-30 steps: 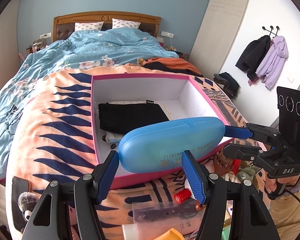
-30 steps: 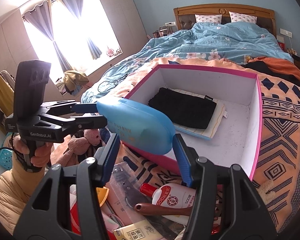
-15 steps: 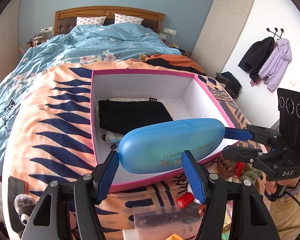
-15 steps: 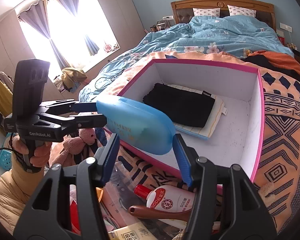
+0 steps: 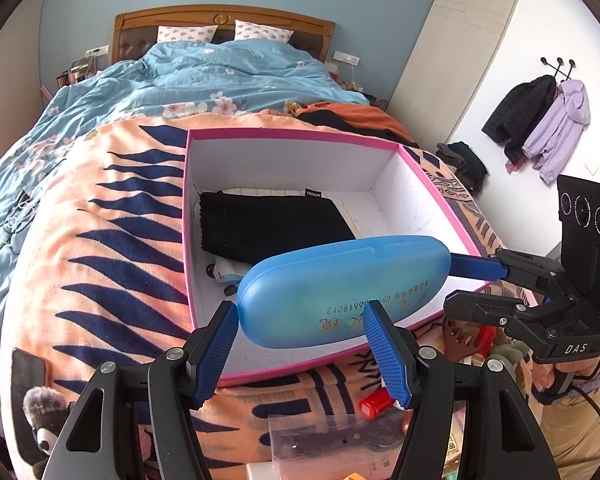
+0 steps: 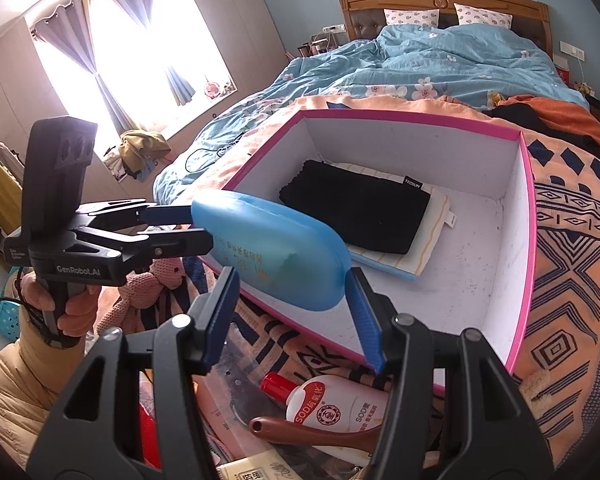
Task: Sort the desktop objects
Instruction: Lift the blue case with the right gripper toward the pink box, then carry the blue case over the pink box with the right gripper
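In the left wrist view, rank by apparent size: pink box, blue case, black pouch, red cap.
1. pink box
2. blue case and black pouch: look alike, and the case is nearer the camera, so unranked
3. red cap

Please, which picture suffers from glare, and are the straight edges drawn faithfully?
Right wrist view: window blown out white, curtains dark against it. Left wrist view: even light, no glare. Both views: fisheye bends the pink box edges; corners vignetted black.
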Motion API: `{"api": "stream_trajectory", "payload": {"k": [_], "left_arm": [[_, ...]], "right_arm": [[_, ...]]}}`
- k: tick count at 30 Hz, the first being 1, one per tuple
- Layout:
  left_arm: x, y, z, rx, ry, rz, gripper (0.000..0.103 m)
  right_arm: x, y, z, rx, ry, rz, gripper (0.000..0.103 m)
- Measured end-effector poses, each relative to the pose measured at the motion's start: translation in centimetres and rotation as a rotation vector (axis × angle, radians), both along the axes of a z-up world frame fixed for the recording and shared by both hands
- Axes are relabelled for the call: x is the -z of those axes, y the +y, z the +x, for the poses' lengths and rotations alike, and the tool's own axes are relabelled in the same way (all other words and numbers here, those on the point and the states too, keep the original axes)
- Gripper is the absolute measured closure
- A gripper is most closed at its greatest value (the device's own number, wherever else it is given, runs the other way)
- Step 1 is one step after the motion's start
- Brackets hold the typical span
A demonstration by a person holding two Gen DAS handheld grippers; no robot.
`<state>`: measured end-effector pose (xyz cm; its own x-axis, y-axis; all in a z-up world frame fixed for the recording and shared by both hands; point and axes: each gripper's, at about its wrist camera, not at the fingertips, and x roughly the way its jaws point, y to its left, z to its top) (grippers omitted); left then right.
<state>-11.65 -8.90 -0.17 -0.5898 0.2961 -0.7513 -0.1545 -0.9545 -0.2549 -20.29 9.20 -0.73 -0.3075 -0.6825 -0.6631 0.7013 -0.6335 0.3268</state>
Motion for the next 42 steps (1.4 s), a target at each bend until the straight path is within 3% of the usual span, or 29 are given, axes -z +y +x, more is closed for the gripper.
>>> {"api": "stream_trajectory", "payload": {"k": [42], "left_arm": [[2.3, 0.4, -2.5, -0.011, -0.074, -0.038, 0.037]], "right_arm": [[2.9, -0.8, -2.6, 0.015, -0.078, 0.050, 0.045]]}}
